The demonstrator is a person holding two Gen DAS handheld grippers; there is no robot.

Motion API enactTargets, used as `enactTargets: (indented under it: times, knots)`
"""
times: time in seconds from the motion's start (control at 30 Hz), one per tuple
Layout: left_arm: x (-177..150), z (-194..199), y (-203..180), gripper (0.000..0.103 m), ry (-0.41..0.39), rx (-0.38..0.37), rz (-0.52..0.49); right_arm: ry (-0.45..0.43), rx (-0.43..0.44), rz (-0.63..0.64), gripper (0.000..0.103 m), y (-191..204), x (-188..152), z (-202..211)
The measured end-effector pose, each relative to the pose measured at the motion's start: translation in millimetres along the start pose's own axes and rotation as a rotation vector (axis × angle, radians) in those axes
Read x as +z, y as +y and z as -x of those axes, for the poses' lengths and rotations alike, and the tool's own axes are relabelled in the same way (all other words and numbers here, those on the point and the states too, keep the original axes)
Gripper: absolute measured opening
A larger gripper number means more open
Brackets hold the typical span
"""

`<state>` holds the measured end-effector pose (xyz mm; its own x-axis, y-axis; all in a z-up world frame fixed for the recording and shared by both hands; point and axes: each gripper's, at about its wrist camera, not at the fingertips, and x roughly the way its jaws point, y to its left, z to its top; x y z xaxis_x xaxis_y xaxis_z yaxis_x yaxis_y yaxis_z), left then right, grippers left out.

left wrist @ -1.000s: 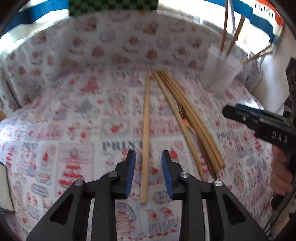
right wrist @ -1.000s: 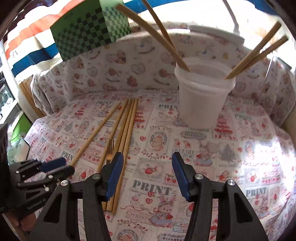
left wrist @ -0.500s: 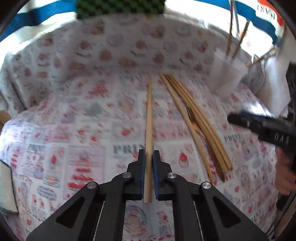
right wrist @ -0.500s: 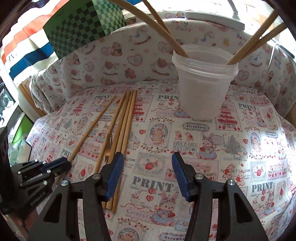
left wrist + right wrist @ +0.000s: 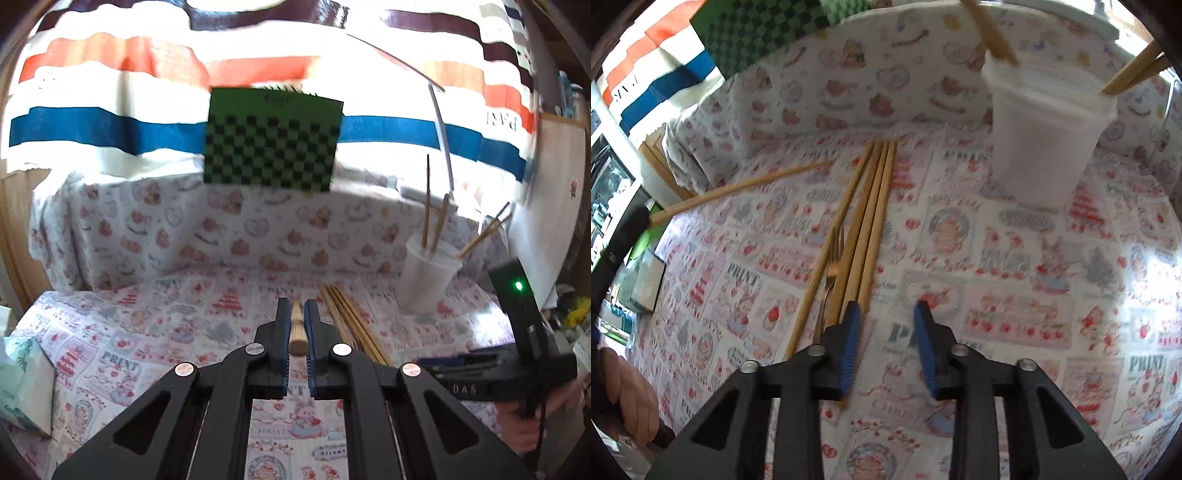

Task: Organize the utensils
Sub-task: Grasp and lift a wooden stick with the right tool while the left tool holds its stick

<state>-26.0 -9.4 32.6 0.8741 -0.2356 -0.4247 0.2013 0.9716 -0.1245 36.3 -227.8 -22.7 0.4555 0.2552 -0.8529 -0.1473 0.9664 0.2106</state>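
Observation:
My left gripper [image 5: 296,314] is shut on a wooden chopstick [image 5: 297,326] and holds it lifted above the patterned cloth; the chopstick also shows in the right wrist view [image 5: 738,188], raised at the left. Several chopsticks [image 5: 866,225] and a fork [image 5: 833,258] lie together on the cloth. A white plastic cup [image 5: 1045,140] holding several chopsticks stands at the back right; it also shows in the left wrist view [image 5: 428,278]. My right gripper [image 5: 886,325] is open and empty, just above the near ends of the lying chopsticks.
A green checkered board [image 5: 271,138] leans behind the raised cloth wall [image 5: 221,229]. A tissue box [image 5: 22,384] sits at the left edge. The right gripper's body [image 5: 517,354] shows at the right in the left wrist view.
My left gripper closed on the single chopstick and lifted it off the cloth, tilting up. My right gripper moved down and forward toward the chopstick bundle, still open.

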Motion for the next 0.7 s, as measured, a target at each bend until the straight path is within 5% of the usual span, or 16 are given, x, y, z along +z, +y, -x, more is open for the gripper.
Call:
enactTargets:
  times: [0.23,0.4,0.53,0.6,0.7]
  knots:
    - [1.6,10.2,-0.9,0.006,-0.08,0.087,0.007,0.005,-0.004,0.068,0.023,15.1,-6.8,0.7]
    - [-1.0,7.8,-3.2,0.006,-0.079,0.09,-0.016,-0.039,-0.133,0.141,0.023,32.5,-12.7,2.5]
    - [-2.1,13.7,-5.0,0.006,-0.111,0.058,-0.018,-0.029,-0.158,0.171,0.023,38.8,-16.8,-1.5]
    - [-3.2,15.1,-7.7,0.006,-0.123,0.065,-0.033,-0.044,-0.159,0.2,0.008,42.5,-19.1,-0.8]
    - [-3.6,14.8,-9.1,0.006,-0.122,0.066,-0.037,-0.061,-0.174,0.178,0.007,39.2,-19.1,0.2]
